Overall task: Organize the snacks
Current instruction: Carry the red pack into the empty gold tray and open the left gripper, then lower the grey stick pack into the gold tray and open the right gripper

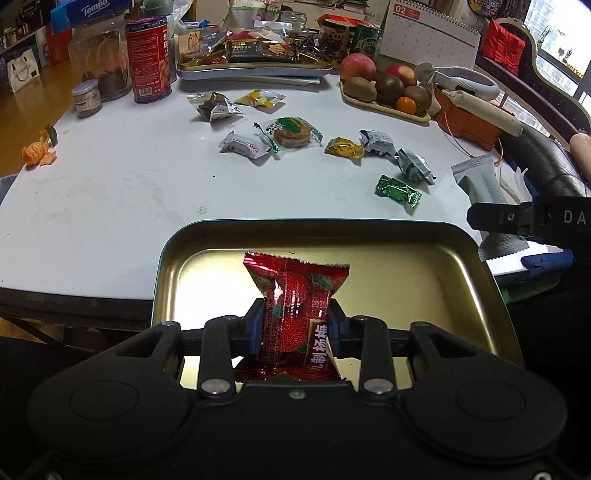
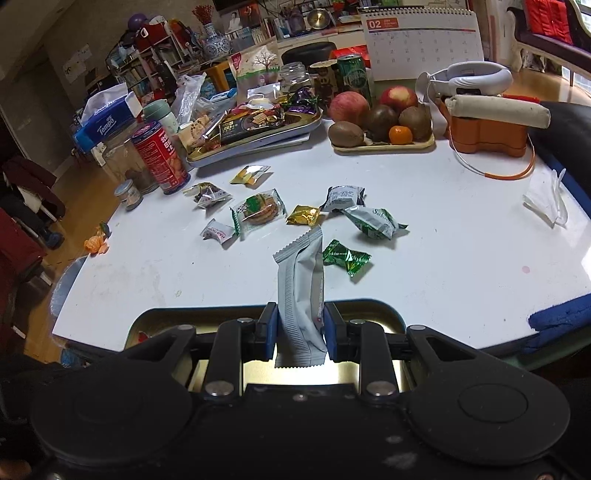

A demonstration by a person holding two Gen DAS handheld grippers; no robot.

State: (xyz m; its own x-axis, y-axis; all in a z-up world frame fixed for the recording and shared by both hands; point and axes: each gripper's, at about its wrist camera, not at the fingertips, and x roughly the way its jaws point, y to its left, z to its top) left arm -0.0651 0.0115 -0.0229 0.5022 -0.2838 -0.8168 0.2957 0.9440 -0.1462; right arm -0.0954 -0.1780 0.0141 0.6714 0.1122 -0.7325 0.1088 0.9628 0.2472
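Note:
My left gripper (image 1: 295, 321) is shut on a red foil snack packet (image 1: 295, 284), its blue pads pinching the packet's waist just above the inside of a gold tin tray (image 1: 295, 223) at the table's near edge. My right gripper (image 2: 299, 325) is shut on a long grey snack bar packet (image 2: 301, 273), which stands upright over the same tray (image 2: 369, 304). In the left wrist view that grey packet (image 1: 476, 181) and the right gripper's black finger show at the tray's right. Several wrapped snacks lie loose on the white table, among them a green candy (image 2: 345, 258) and a cookie (image 2: 260, 210).
At the back stand a second tray (image 1: 251, 70) piled with snacks, a red can (image 1: 147, 62), a glass jar (image 1: 99, 55) and a calendar (image 1: 432, 33). A fruit tray (image 1: 384, 107) sits back right. Mandarin peel (image 1: 37, 151) lies at the left edge.

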